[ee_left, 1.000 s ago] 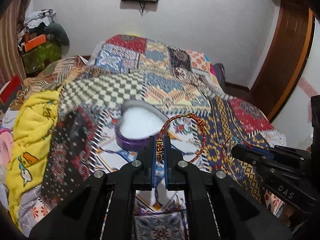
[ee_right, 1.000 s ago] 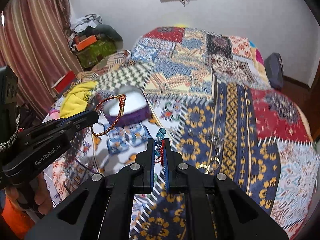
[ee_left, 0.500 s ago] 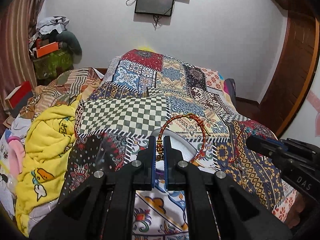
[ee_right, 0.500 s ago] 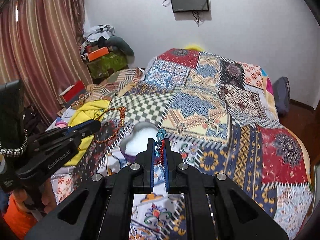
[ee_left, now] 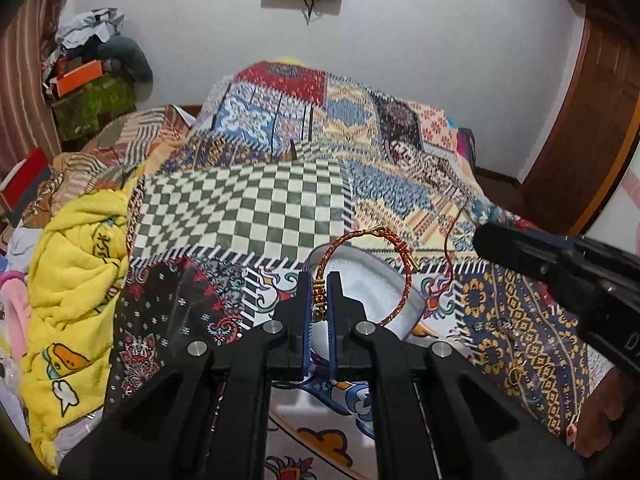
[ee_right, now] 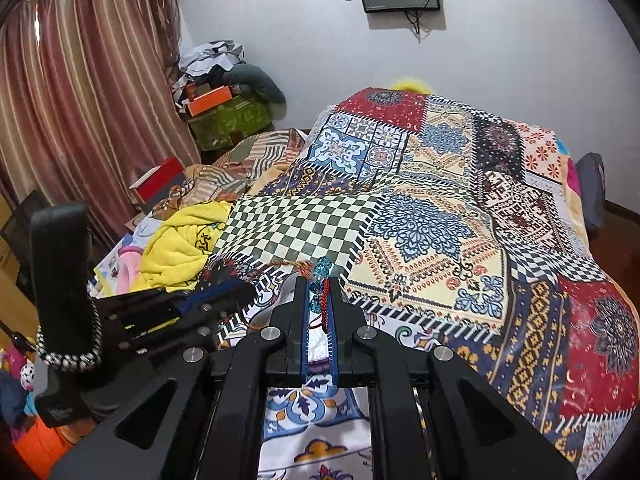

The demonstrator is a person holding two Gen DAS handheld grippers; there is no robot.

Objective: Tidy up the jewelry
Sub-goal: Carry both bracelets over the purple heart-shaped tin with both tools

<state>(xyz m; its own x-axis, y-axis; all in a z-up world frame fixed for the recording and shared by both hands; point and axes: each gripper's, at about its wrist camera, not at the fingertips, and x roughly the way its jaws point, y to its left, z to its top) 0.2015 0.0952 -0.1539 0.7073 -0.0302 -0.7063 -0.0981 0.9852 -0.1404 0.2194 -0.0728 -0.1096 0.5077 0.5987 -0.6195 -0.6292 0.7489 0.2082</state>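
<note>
Left gripper (ee_left: 319, 280): black body, blue pads. Bracelet (ee_left: 362, 276) in it: red-gold braided cord, gold-brown beads. Right gripper (ee_right: 319, 286): black, blue pads. Beaded cord (ee_right: 320, 280) in it: turquoise clear beads on red string. Box (ee_left: 368, 292): white inside, purple wall. Bedspread (ee_right: 440, 216): patchwork, green-white check, blue medallion on cream, red, navy-yellow panels. Towel (ee_left: 76, 264): yellow, cartoon print. Curtain (ee_right: 80, 100): pink-brown stripes. Wall (ee_right: 500, 40): white.

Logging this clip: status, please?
Left gripper shut on red braided bracelet. Right gripper shut on blue-beaded cord. Both above white-lined box. Nothing in the way.
</note>
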